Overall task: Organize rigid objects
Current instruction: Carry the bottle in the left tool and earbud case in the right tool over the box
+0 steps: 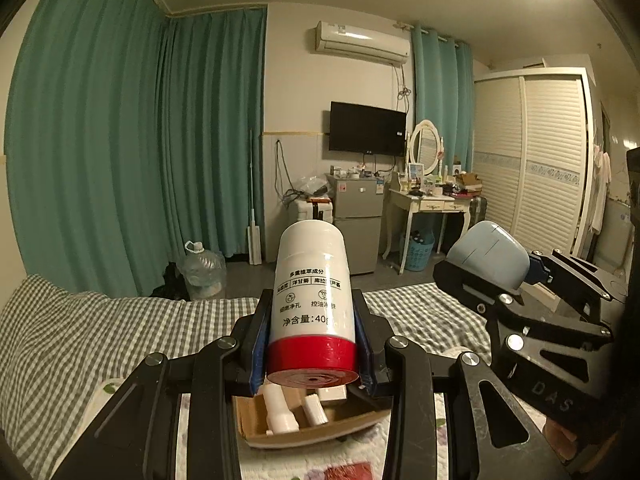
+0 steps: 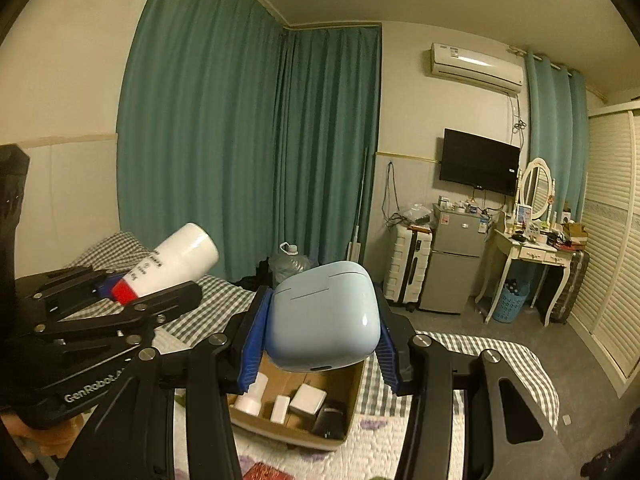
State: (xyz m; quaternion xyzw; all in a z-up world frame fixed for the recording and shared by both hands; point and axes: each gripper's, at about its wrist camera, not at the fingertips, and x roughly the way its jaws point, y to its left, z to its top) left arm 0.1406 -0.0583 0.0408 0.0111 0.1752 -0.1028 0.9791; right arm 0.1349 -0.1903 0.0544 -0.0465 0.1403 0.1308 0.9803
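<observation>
Two grippers are loaded: the left gripper [image 1: 312, 344] is clamped on a white bottle with a red cap [image 1: 310, 300], the right gripper [image 2: 320, 340] on a pale blue earbud case [image 2: 326, 316]. Both hover above the cardboard box [image 2: 348, 400] on the bed [image 1: 80, 320]. Lower each into a bare corner, clear of the white items inside, before releasing.
</observation>
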